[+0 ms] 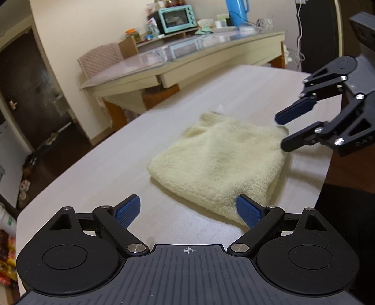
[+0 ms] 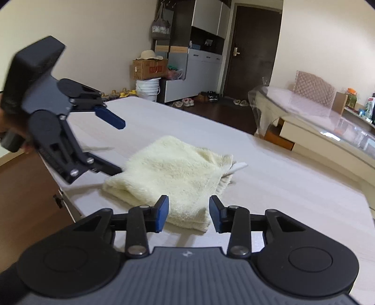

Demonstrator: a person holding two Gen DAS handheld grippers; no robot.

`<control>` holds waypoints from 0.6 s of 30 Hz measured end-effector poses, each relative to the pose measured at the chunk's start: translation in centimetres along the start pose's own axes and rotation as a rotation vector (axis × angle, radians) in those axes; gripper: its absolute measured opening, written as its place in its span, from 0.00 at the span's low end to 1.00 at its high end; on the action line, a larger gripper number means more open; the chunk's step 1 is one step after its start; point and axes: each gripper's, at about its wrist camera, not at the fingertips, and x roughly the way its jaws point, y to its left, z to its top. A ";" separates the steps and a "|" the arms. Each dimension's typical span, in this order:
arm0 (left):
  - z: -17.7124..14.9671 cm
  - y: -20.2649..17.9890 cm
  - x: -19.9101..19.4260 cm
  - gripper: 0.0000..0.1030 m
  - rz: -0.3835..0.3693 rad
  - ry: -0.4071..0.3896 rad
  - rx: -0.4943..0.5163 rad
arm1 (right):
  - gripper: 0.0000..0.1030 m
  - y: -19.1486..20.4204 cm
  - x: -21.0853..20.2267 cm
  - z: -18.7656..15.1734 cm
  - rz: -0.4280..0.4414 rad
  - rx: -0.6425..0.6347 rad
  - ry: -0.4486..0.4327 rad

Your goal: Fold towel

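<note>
Cream walls (image 2: 98, 28) | dark wood floor (image 2: 225, 115) | pale work table (image 1: 234, 93) near | glass-topped table (image 1: 145, 63) beyond, quilted chair (image 1: 100, 58) behind | teal toaster oven (image 1: 177, 17) far | dark door (image 2: 250, 51) | grey cabinets (image 2: 201, 58), cardboard box (image 2: 147, 69), white bucket (image 2: 148, 88)

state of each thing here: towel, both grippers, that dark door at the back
towel: folded, lying flat on the table
left gripper: open, holding nothing
right gripper: open, holding nothing, towel edge between its fingers
dark door: closed
</note>
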 end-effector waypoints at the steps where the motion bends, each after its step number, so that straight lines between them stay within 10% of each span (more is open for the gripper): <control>1: -0.1 0.0 0.0 0.91 0.001 0.001 -0.002 | 0.39 -0.2 0.3 -0.2 -0.004 -0.005 0.006; 18: -0.6 -0.8 -0.4 0.91 0.003 -0.007 -0.073 | 0.30 -2.8 -1.6 -1.7 0.089 0.192 0.003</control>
